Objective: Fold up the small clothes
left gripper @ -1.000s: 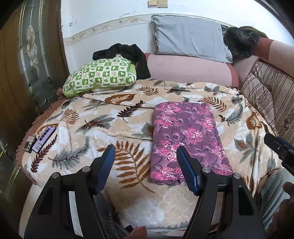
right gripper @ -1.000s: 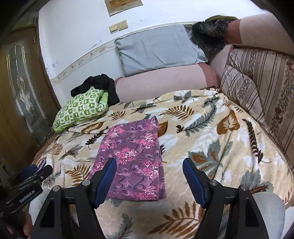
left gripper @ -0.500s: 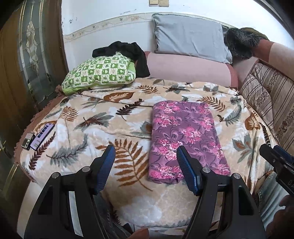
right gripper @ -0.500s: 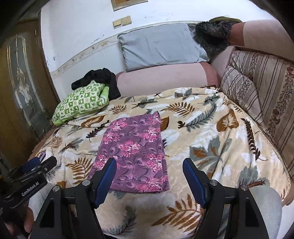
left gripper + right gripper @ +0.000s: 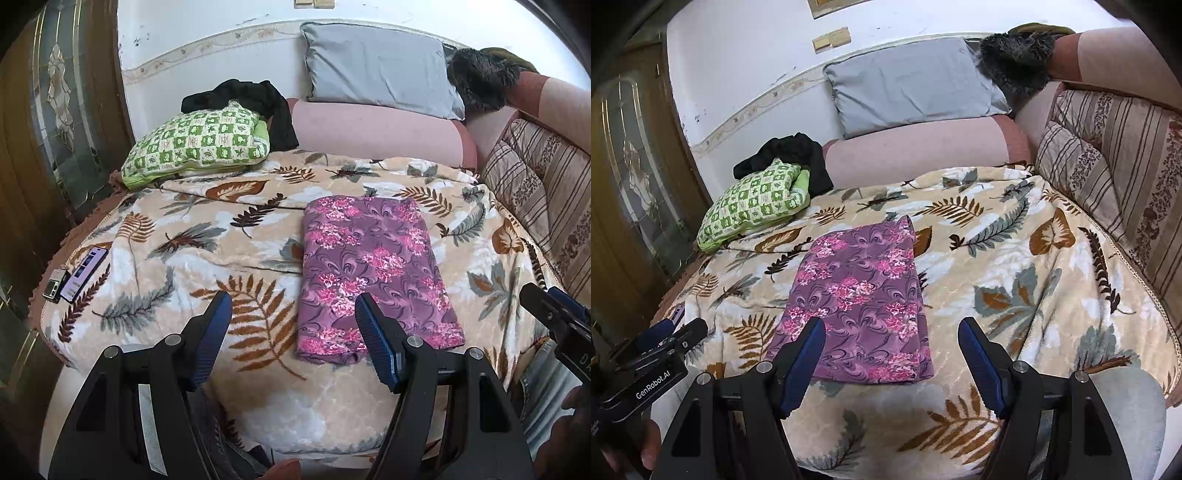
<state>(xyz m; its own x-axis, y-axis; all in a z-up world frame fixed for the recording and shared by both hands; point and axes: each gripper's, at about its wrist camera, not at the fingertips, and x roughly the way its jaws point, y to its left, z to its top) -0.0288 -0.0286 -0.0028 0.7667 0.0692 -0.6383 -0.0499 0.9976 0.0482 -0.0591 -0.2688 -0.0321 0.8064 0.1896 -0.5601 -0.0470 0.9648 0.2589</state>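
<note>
A purple floral cloth (image 5: 373, 273), folded into a long flat rectangle, lies on the leaf-patterned blanket (image 5: 192, 258); it also shows in the right wrist view (image 5: 860, 295). My left gripper (image 5: 293, 321) is open and empty, held above the blanket's near edge, just left of the cloth's near end. My right gripper (image 5: 892, 352) is open and empty, held above the cloth's near right corner. Each gripper shows at the edge of the other's view: the right one (image 5: 554, 317), the left one (image 5: 665, 339).
A green checked pillow (image 5: 199, 142) with a black garment (image 5: 255, 99) behind it sits at the back left. A grey pillow (image 5: 376, 62) and a pink bolster (image 5: 373, 125) line the back. Striped cushions (image 5: 535, 192) stand right. Two phones (image 5: 79, 273) lie at the blanket's left edge.
Both grippers have drawn back and risen a little, so the bed and cloth look slightly farther away. The cloth has not moved. Both grippers stay open.
</note>
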